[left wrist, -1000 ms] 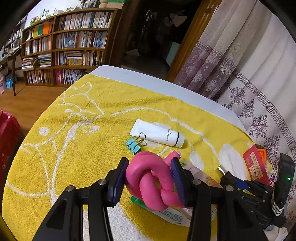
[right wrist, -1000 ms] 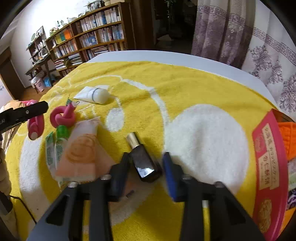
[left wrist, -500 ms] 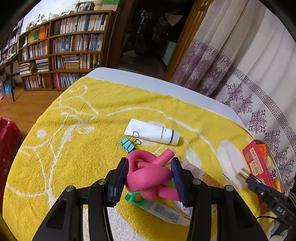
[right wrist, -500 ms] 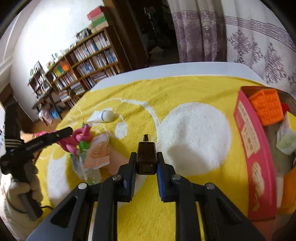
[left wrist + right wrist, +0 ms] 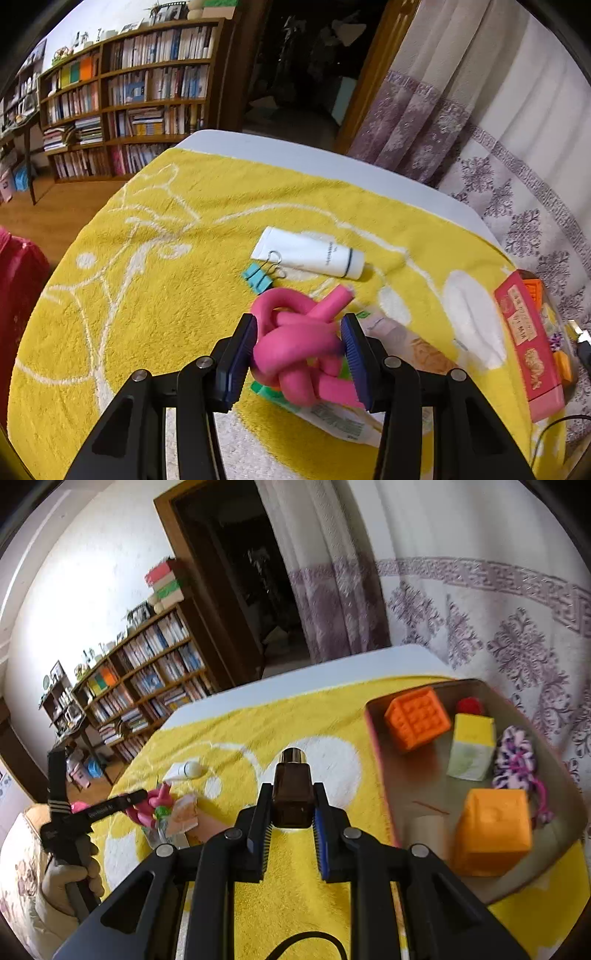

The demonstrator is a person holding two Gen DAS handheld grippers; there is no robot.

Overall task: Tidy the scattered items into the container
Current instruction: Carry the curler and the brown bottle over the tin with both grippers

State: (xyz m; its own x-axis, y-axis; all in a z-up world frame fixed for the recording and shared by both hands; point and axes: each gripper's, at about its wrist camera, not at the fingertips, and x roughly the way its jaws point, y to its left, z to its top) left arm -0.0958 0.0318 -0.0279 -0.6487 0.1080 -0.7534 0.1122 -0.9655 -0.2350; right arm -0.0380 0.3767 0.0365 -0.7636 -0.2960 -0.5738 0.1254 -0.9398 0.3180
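Observation:
My left gripper (image 5: 298, 356) is shut on a pink knotted foam toy (image 5: 295, 350), held just above the yellow towel (image 5: 147, 295). My right gripper (image 5: 291, 812) is shut on a small dark brown bottle (image 5: 292, 794) with a metallic cap, lifted above the towel to the left of the container (image 5: 554, 775). The container, with a red side (image 5: 524, 332), holds an orange grid cube (image 5: 417, 723), a yellow-white cube (image 5: 472, 753), an orange block (image 5: 495, 834) and a purple pom-pom (image 5: 515, 760). The left gripper and toy also show in the right wrist view (image 5: 147, 805).
On the towel lie a white tube (image 5: 310, 256), a teal binder clip (image 5: 258, 277), a green-capped tube (image 5: 332, 413) and a flat peach packet (image 5: 410, 343). Bookshelves (image 5: 129, 110) and a curtain (image 5: 480, 129) stand beyond the table's far edge.
My right gripper closed on the brown bottle, lifted it and swung toward the container. My left gripper raised the pink toy slightly off the towel.

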